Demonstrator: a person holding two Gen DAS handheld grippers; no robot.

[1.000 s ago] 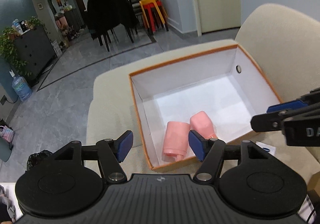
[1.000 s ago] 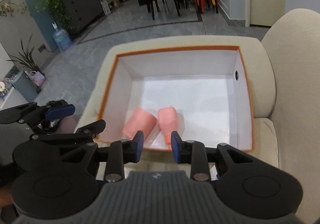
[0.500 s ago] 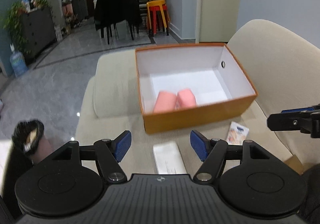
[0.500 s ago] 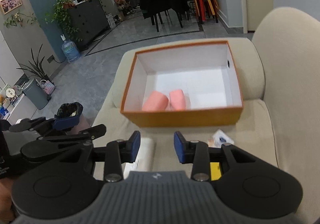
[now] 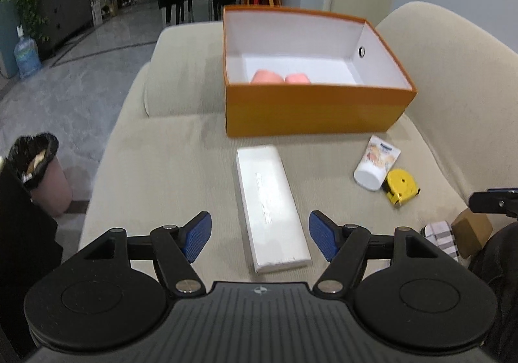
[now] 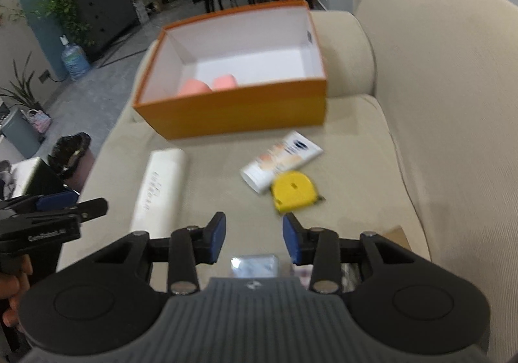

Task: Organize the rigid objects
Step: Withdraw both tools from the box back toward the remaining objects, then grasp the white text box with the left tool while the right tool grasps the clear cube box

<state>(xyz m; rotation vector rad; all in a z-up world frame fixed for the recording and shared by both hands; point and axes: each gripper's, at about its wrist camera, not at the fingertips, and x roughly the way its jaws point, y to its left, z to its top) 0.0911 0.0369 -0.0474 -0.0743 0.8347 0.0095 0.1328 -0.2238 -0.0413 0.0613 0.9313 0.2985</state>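
Your left gripper (image 5: pixel 259 241) and right gripper (image 6: pixel 253 238), jaws spread, hover over the beige sofa (image 5: pixel 181 162); ahead, orange box (image 5: pixel 310 110); lettering unreadable.

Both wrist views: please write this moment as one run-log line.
left gripper: open, empty | right gripper: open, empty | orange box: two pink items | white box: on sofa
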